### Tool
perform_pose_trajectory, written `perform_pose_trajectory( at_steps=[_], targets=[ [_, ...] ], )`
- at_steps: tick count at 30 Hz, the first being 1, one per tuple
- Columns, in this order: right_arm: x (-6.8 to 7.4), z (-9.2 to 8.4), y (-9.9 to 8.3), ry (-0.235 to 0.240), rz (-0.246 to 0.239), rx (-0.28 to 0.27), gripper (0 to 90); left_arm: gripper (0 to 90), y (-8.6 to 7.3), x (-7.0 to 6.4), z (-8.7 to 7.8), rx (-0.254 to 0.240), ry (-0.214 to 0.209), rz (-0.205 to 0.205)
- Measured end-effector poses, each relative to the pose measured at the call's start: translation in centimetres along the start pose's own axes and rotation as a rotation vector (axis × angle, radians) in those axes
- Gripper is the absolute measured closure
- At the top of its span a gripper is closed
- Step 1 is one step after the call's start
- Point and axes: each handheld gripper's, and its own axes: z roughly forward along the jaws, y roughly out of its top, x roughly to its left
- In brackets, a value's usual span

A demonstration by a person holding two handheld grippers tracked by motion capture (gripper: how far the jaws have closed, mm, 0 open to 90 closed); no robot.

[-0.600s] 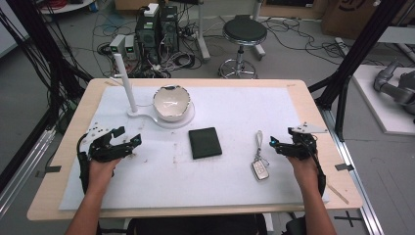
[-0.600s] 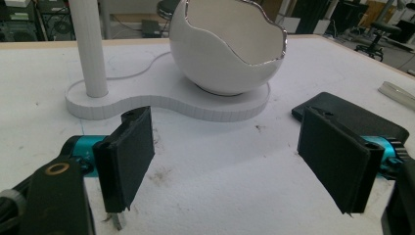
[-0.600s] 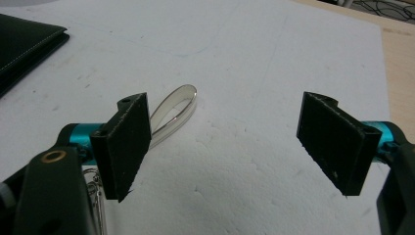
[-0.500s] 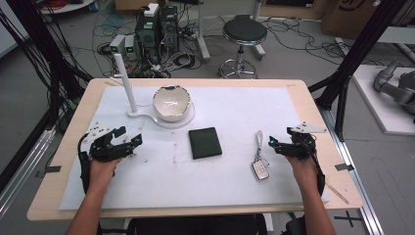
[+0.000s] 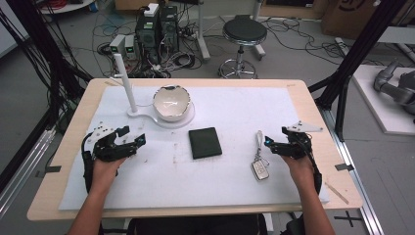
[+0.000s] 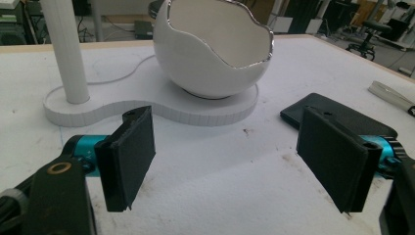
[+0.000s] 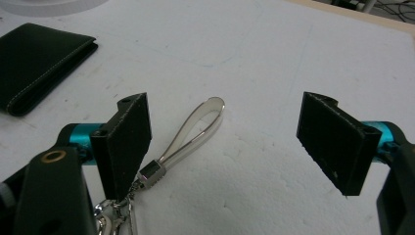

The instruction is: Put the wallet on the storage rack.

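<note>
A black wallet [image 5: 204, 142] lies flat at the middle of the white mat. To its right lies a key fob [image 5: 260, 170] with a silver strap loop [image 5: 258, 139] pointing away from me. My right gripper [image 5: 274, 139] hovers open just right of the strap. In the right gripper view the strap loop [image 7: 195, 129] lies beside the left jaw, with the gripper [image 7: 230, 147] wide open over bare mat and the wallet [image 7: 39, 63] farther off. My left gripper [image 5: 133, 135] stands open at the left, holding nothing [image 6: 232, 156].
A white egg-shaped bowl [image 5: 171, 103] sits on a white stand [image 6: 147, 110] with an upright post [image 5: 125, 83] at the back left. The mat ends near the wooden table edge [image 5: 313, 112]. Cables, computers and a stool stand on the floor beyond.
My right gripper has edged slightly left toward the key strap. The left gripper has stayed where it was.
</note>
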Motion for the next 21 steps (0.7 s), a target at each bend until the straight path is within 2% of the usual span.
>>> perform_pose_trajectory(
  at_steps=[3, 4, 5, 6, 7, 9, 10, 11, 15, 16, 19, 21],
  targets=[
    [0.6, 0.2, 0.4, 0.024, 0.006, 0.002, 21.2, 22.1, -0.1, -0.1, 0.0, 0.0, -0.003, -0.004],
    [1.5, 0.5, 0.7, 0.043, 0.0, -0.005, 21.2, 22.1, -0.1, -0.1, -0.1, 0.001, -0.006, 0.0],
    [1.5, 0.5, 0.7, 0.043, 0.0, -0.005, 21.2, 22.1, -0.1, -0.1, -0.1, 0.001, -0.006, 0.0],
    [1.9, 0.6, 0.8, 0.052, -0.005, -0.004, 21.2, 22.1, 0.0, -0.2, 0.0, 0.001, -0.012, 0.0],
    [2.8, 1.0, 1.2, 0.08, -0.02, -0.001, 21.2, 22.1, 0.0, -0.2, 0.0, 0.001, -0.012, 0.001],
    [3.1, 1.2, 1.3, 0.088, -0.03, 0.001, 21.2, 22.1, 0.0, -0.3, 0.0, 0.001, -0.012, 0.002],
    [4.2, 1.9, 1.7, 0.118, -0.037, 0.013, 21.2, 22.5, 0.0, -0.2, -0.1, 0.003, -0.011, 0.0],
    [4.2, 1.9, 1.7, 0.118, -0.037, 0.013, 21.2, 22.5, 0.0, -0.2, -0.1, 0.004, -0.01, -0.001],
    [6.5, 3.9, 2.1, 0.181, -0.039, 0.059, 26.5, 24.7, -0.1, -0.2, -0.2, 0.002, -0.003, -0.009],
    [6.5, 3.9, 2.1, 0.181, -0.039, 0.059, 26.5, 24.7, -0.1, -0.1, -0.2, 0.001, -0.002, -0.006],
    [7.8, 5.2, 2.6, 0.212, -0.055, 0.091, 28.1, 26.3, -0.1, 0.0, -0.4, 0.002, 0.004, -0.009],
    [8.7, 5.9, 2.8, 0.254, -0.056, 0.11, 34.9, 28.1, -0.2, 0.2, -0.4, 0.004, 0.006, -0.012]
  ],
)
